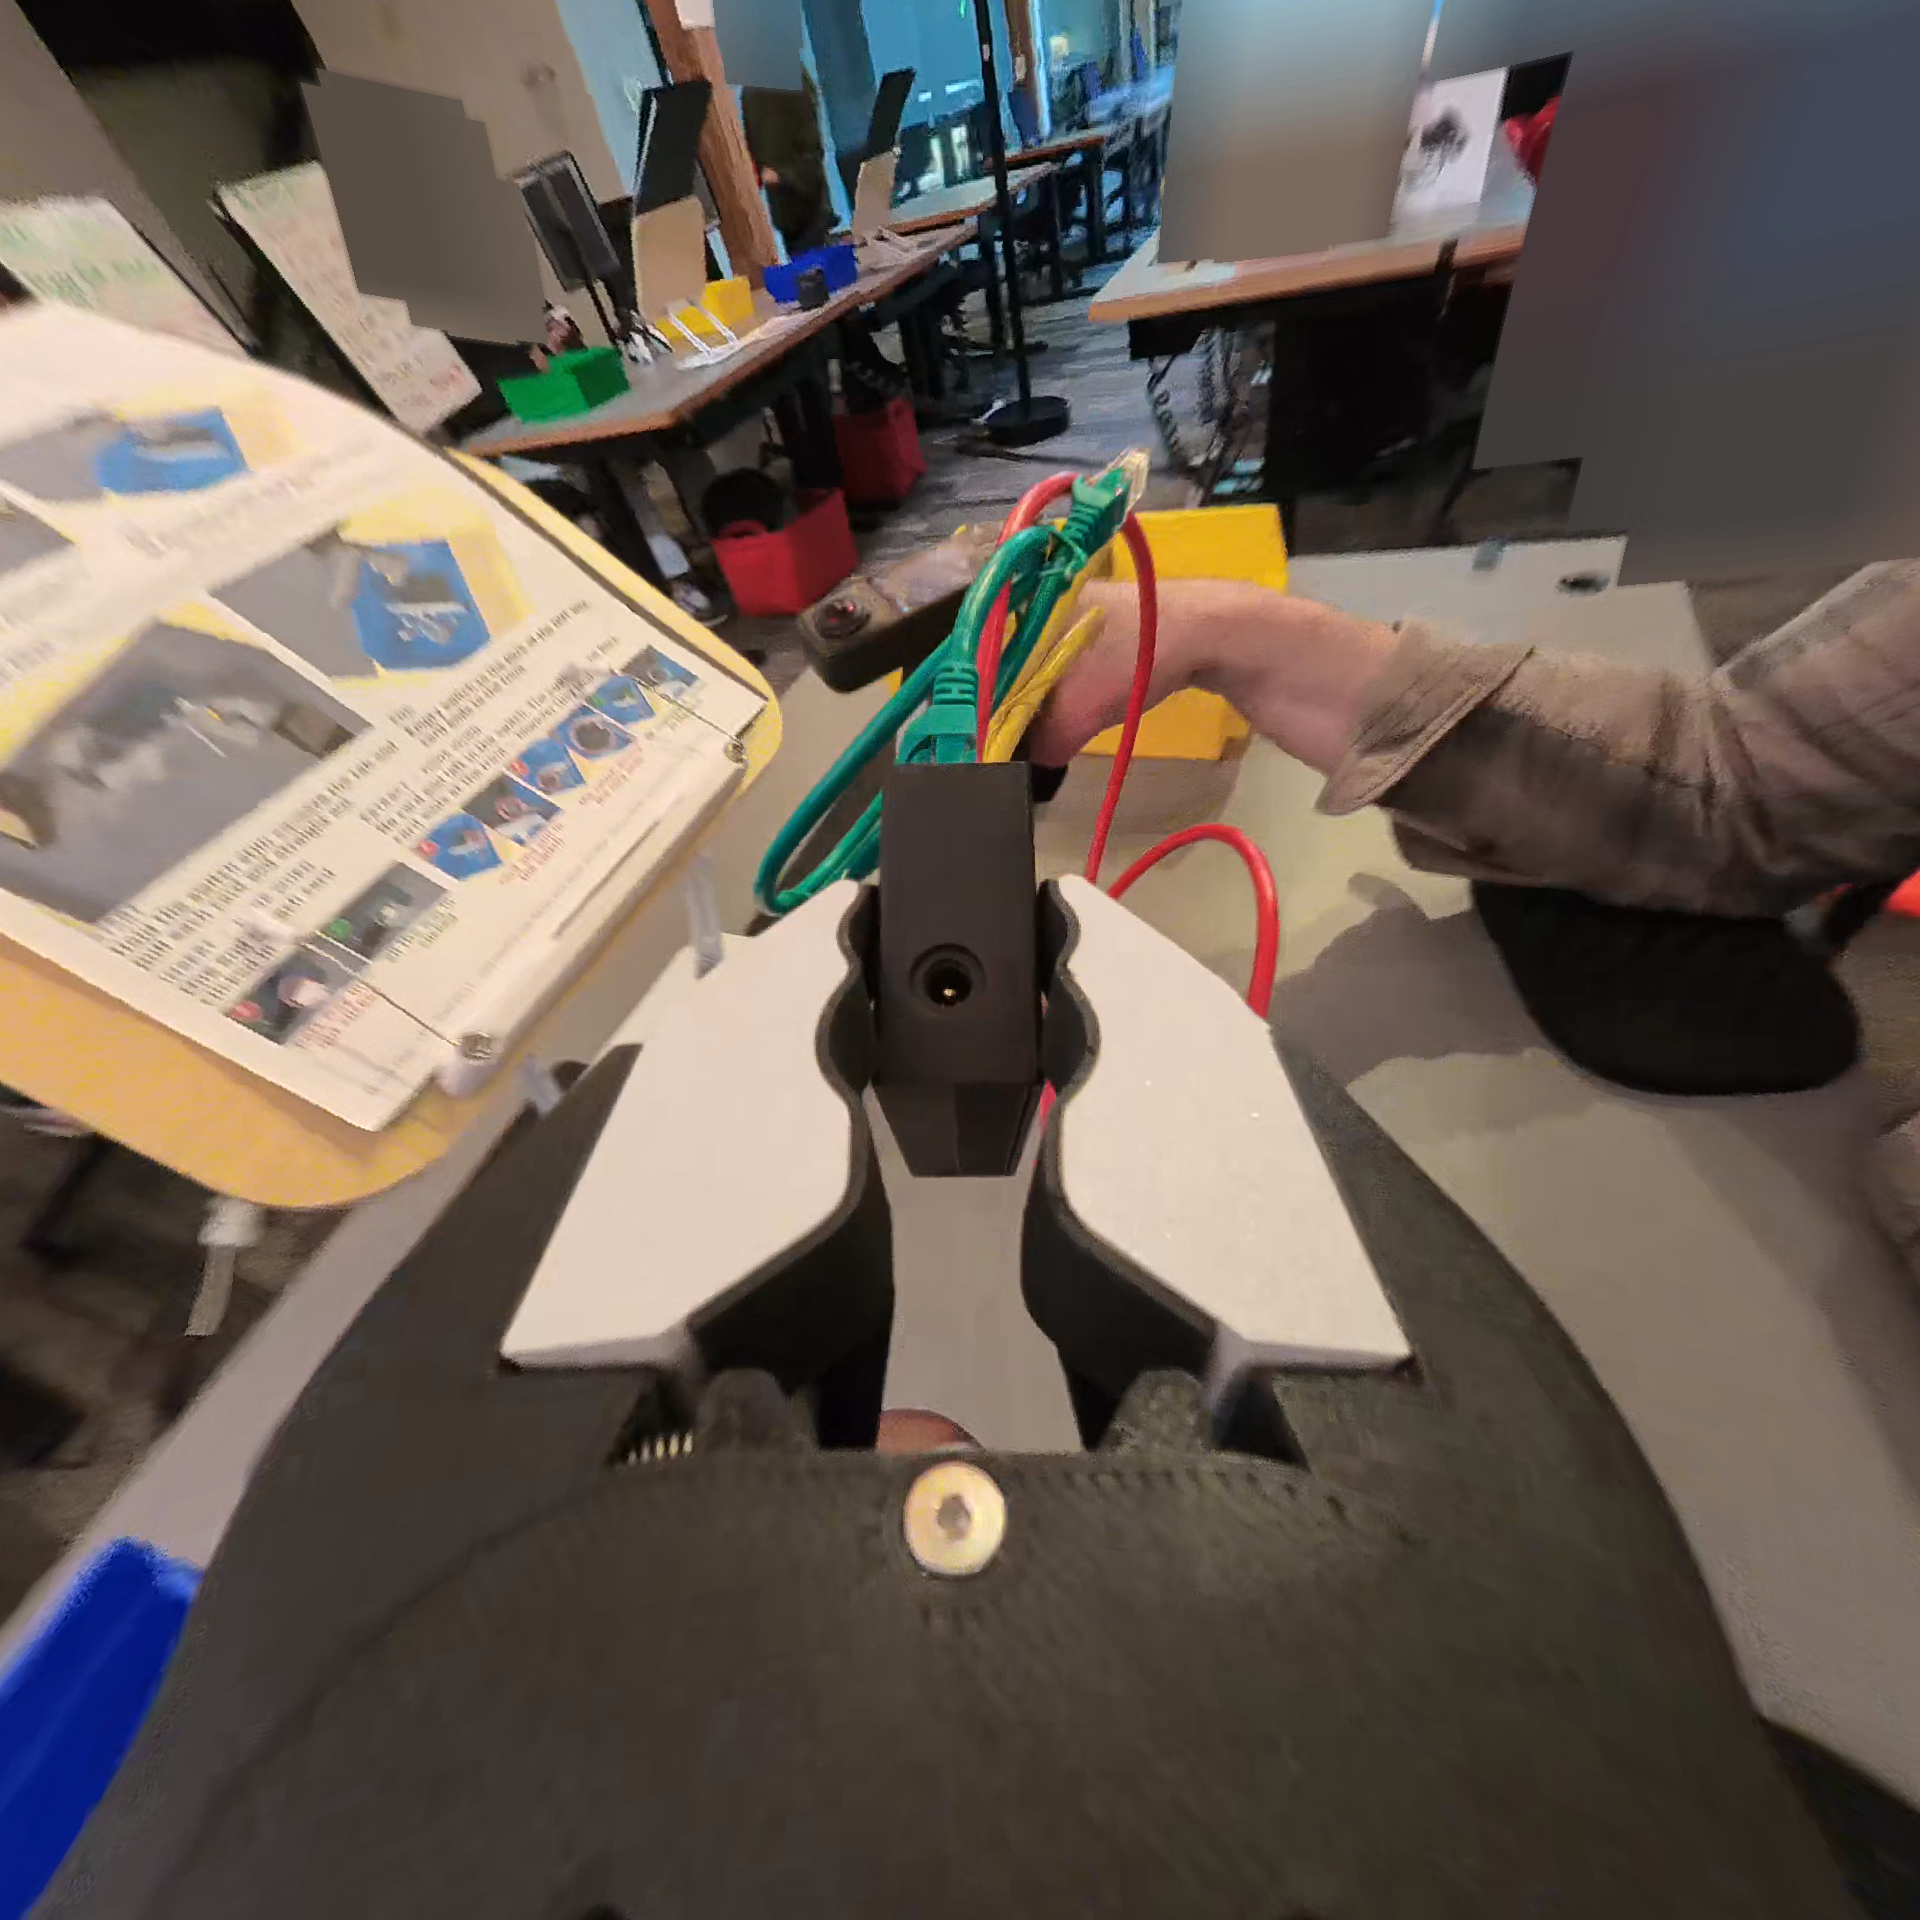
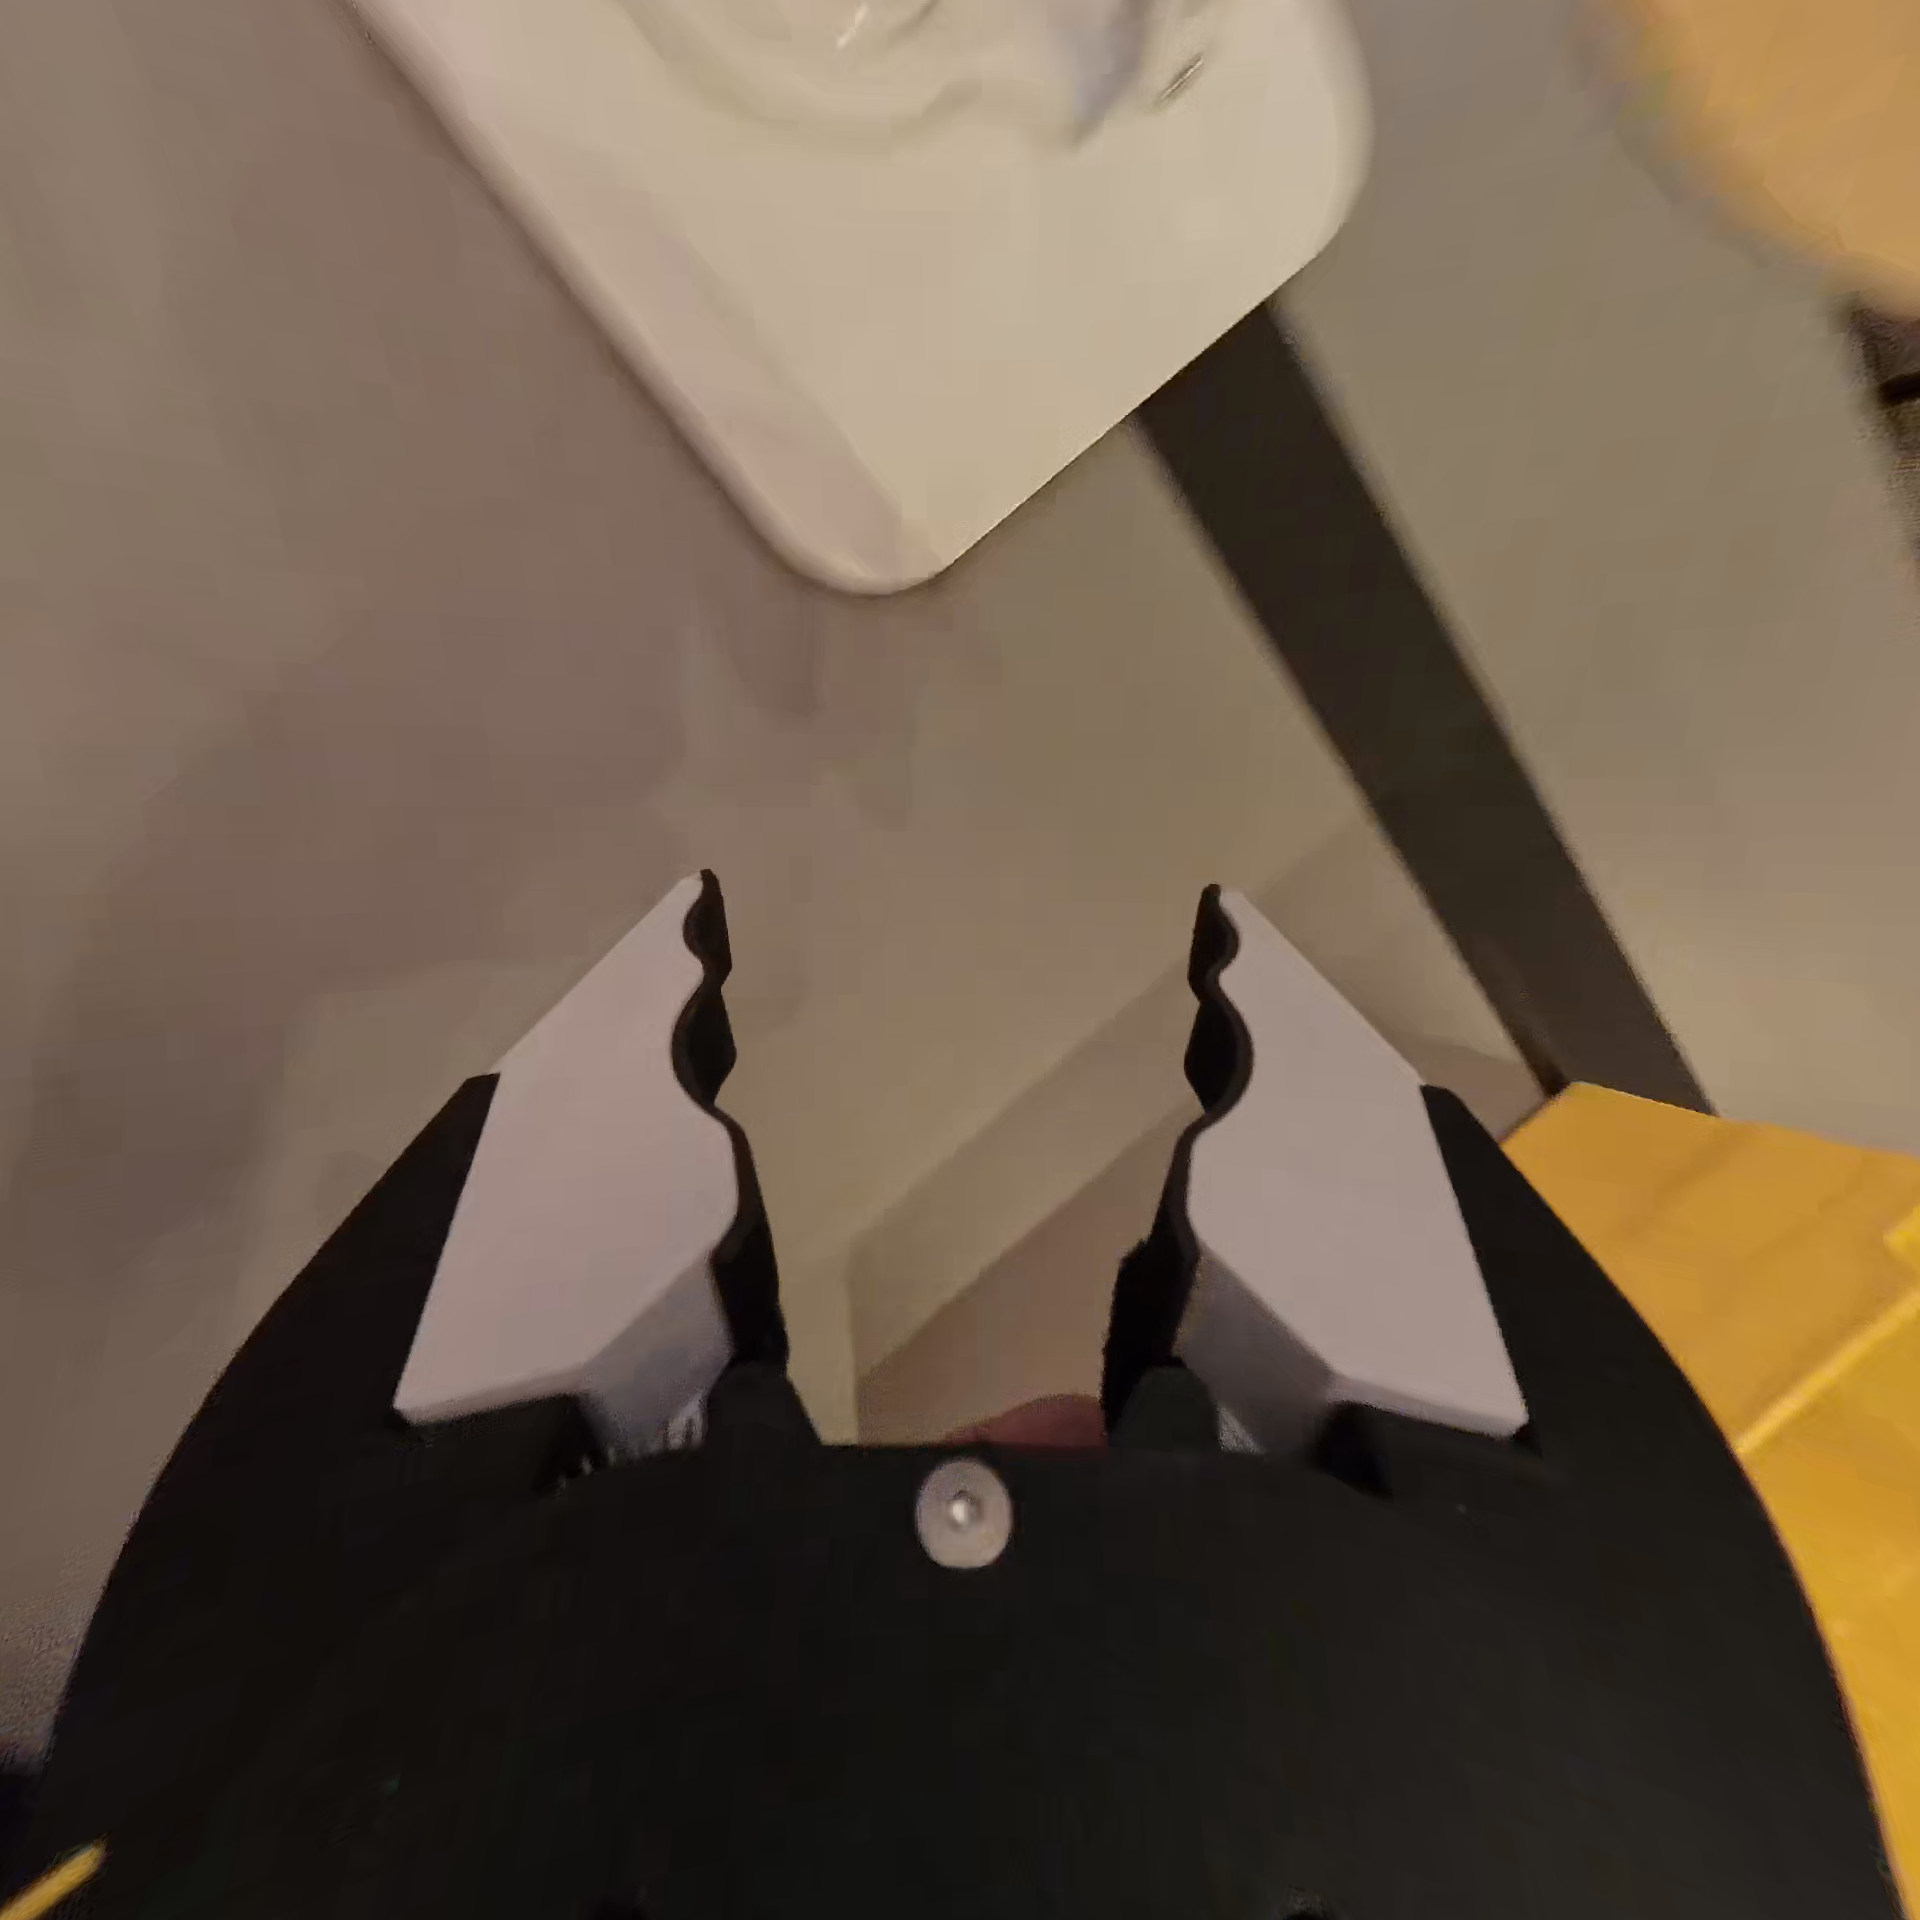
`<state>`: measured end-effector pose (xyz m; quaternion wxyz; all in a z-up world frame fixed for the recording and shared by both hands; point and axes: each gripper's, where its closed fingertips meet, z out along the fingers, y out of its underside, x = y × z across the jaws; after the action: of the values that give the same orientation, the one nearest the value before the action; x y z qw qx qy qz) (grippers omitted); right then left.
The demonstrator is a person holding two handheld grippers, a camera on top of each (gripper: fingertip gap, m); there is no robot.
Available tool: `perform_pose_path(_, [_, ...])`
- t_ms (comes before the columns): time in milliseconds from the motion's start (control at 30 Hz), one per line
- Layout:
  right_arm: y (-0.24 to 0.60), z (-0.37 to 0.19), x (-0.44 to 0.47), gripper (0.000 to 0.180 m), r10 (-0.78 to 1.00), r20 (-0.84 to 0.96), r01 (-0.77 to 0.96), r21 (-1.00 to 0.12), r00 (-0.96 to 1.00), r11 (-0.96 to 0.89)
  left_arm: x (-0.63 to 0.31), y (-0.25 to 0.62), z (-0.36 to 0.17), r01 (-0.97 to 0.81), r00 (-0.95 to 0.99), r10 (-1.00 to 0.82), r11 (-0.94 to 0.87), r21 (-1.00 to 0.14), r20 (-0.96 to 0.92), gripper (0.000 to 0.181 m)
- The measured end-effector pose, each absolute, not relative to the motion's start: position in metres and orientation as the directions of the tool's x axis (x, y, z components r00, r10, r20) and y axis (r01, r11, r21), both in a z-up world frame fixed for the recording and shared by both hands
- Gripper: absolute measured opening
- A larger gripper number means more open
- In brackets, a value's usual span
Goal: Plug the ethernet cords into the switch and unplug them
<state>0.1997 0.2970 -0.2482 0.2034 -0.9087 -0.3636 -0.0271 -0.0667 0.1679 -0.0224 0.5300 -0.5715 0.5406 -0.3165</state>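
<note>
In the left wrist view my left gripper (image 1: 956, 904) is shut on a black switch (image 1: 956, 852) and holds it end-on above the grey table (image 1: 1507, 1195), with a round socket facing the camera. A person's bare hand (image 1: 1226, 665) holds a bundle of green (image 1: 940, 686), yellow (image 1: 1039, 675) and red (image 1: 1143, 623) ethernet cords at the switch's far end. Whether any plug sits in a port is hidden behind the switch. In the right wrist view my right gripper (image 2: 956, 894) is open and empty, pointing down at a grey surface (image 2: 312, 623).
A printed sheet on a yellow board (image 1: 312, 727) stands at the left. A yellow bin (image 1: 1205, 582) sits behind the hand, a blue bin (image 1: 73, 1714) at lower left. A white rounded object (image 2: 935, 312) and a yellow surface (image 2: 1714, 1299) lie near the right gripper. The grippers' ends are close to 35 cm from one another.
</note>
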Motion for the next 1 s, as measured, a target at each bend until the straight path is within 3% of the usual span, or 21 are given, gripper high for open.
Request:
perform_pose_path(33, [0.313, -0.239, 0.208, 0.085, 0.575, 0.26, 0.629, -0.404, 0.775, -0.664, -0.066, 0.164, -0.02, -0.31, 0.217, -0.935, 0.206, -0.928, -0.28, 0.028])
perform_pose_path(100, [0.336, -0.225, 0.224, 0.099, 0.451, 0.352, 0.572, -0.495, 0.82, -0.654, -0.063, 0.153, -0.011, -0.329, 0.211, -0.904, 0.293, -0.897, -0.373, 0.028])
perform_pose_path(167, [0.345, -0.221, 0.226, 0.108, 0.399, 0.313, 0.507, -0.578, 0.862, -0.64, -0.062, 0.141, -0.002, -0.337, 0.189, -0.878, 0.363, -0.869, -0.44, 0.028])
perform_pose_path(233, [0.354, -0.208, 0.216, 0.104, 0.388, 0.158, 0.373, -0.726, 0.908, -0.577, -0.061, 0.139, 0.0, -0.365, 0.198, -0.853, 0.392, -0.845, -0.482, 0.028])
perform_pose_path(300, [0.353, -0.175, 0.208, 0.092, 0.425, 0.046, 0.264, -0.841, 0.904, -0.471, -0.059, 0.138, -0.008, -0.399, 0.19, -0.843, 0.402, -0.824, -0.503, 0.028])
perform_pose_path(333, [0.348, -0.154, 0.203, 0.077, 0.465, 0.017, 0.228, -0.887, 0.885, -0.401, -0.058, 0.141, -0.013, -0.43, 0.194, -0.825, 0.415, -0.802, -0.531, 0.028])
perform_pose_path(467, [0.297, -0.07, 0.157, 0.068, 0.733, 0.032, 0.172, -0.978, 0.68, -0.117, -0.05, 0.149, -0.026, -0.503, 0.216, -0.732, 0.484, -0.716, -0.647, 0.028])
perform_pose_path(600, [0.226, -0.022, 0.097, 0.066, 0.86, 0.287, 0.249, -0.949, 0.422, 0.194, -0.035, 0.154, -0.024, -0.563, 0.205, -0.591, 0.581, -0.588, -0.78, 0.028])
perform_pose_path(767, [0.196, -0.029, 0.048, 0.065, 0.743, 0.614, 0.488, -0.751, 0.268, 0.445, -0.017, 0.159, -0.017, -0.606, 0.149, -0.441, 0.667, -0.434, -0.885, 0.028])
perform_pose_path(900, [0.192, -0.038, 0.029, 0.052, 0.661, 0.723, 0.577, -0.633, 0.202, 0.516, -0.005, 0.156, -0.019, -0.615, 0.088, -0.385, 0.704, -0.354, -0.919, 0.028])
perform_pose_path(1000, [0.197, -0.053, 0.022, 0.032, 0.633, 0.758, 0.649, -0.562, 0.157, 0.512, 0.004, 0.151, -0.022, -0.591, 0.06, -0.391, 0.727, -0.348, -0.918, 0.028])
